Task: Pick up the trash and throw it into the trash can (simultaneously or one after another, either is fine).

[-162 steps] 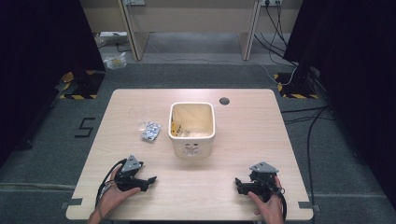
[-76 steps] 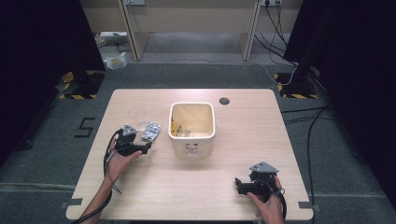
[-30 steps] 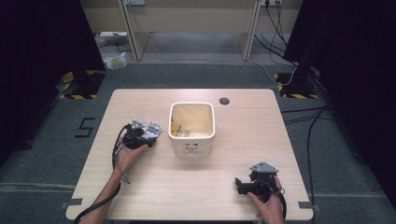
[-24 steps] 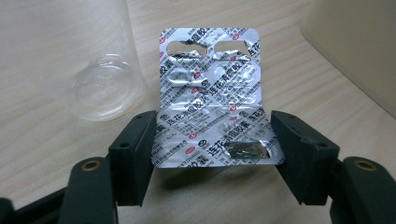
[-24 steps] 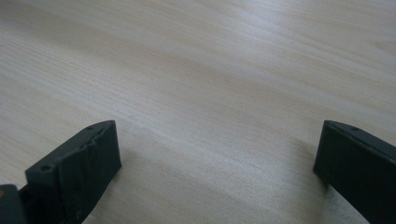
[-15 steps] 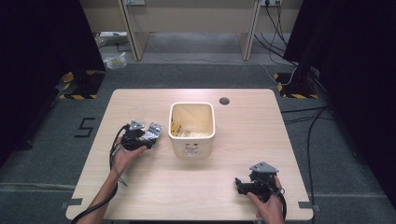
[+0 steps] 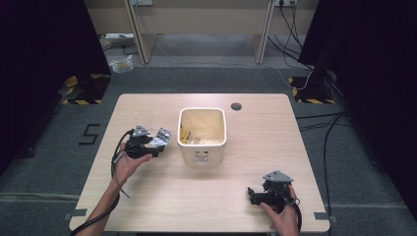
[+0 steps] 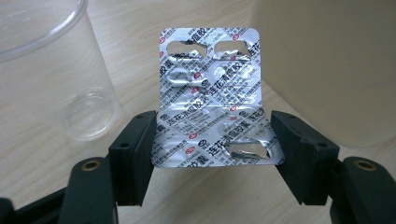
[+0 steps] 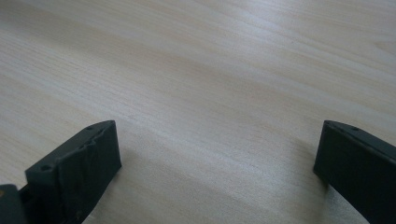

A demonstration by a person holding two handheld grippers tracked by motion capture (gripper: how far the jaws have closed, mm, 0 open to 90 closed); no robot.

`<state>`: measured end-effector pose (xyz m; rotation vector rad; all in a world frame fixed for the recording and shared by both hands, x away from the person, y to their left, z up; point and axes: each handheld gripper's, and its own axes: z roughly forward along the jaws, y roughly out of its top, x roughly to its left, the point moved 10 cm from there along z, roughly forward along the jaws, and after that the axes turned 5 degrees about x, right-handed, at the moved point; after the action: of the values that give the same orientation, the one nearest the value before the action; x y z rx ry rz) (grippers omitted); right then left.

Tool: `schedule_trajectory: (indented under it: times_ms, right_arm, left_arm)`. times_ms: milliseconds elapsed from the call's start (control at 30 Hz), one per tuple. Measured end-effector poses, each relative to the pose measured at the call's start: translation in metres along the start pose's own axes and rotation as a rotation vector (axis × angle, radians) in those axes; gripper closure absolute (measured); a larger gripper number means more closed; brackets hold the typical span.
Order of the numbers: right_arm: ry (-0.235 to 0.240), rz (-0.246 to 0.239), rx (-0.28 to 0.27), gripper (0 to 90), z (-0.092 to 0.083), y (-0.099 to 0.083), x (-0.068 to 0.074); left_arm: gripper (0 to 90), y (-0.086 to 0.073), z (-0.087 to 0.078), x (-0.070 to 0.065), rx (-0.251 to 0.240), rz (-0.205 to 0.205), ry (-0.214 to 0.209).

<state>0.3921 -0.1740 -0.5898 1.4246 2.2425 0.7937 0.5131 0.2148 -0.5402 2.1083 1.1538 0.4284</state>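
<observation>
A foil blister pack [image 8: 212, 100] is being flanked by the left gripper's [image 8: 212, 154] jaws, contact unclear, at the bin's [image 7: 201, 135] nine o'clock, beside a clear cup [image 8: 51, 65]. The right gripper [image 9: 217, 163] is being held wide over the bare table [image 9: 210, 70] at five o'clock.

A white "5" [image 7: 91, 133] was marked on the grey floor left of the table, and the silver blister pack [image 8: 212, 98] carried repeated diagonal print in Chinese characters with small red round logos, too fine and crinkled to read with certainty.
</observation>
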Motion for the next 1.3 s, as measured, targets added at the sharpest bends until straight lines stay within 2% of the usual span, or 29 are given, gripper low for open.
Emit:
schedule_trajectory:
  times_ms: [233,433,833,1300]
  right_arm:
    - [0.000,0.000,0.000,0.4,0.000,0.000,0.000]
    - [0.000,0.000,0.000,0.4,0.000,0.000,0.000]
    - [0.000,0.000,0.000,0.4,0.000,0.000,0.000]
    - [0.000,0.000,0.000,0.4,0.000,0.000,0.000]
  left_arm:
    - [33.7,0.007,-0.013,-0.004,-0.021,0.015,-0.018]
    - [33.7,0.011,-0.020,-0.003,-0.033,0.022,-0.014]
    - [33.7,0.019,-0.038,-0.007,-0.053,0.033,-0.045]
    - [33.7,0.032,-0.055,-0.008,-0.076,0.050,-0.041]
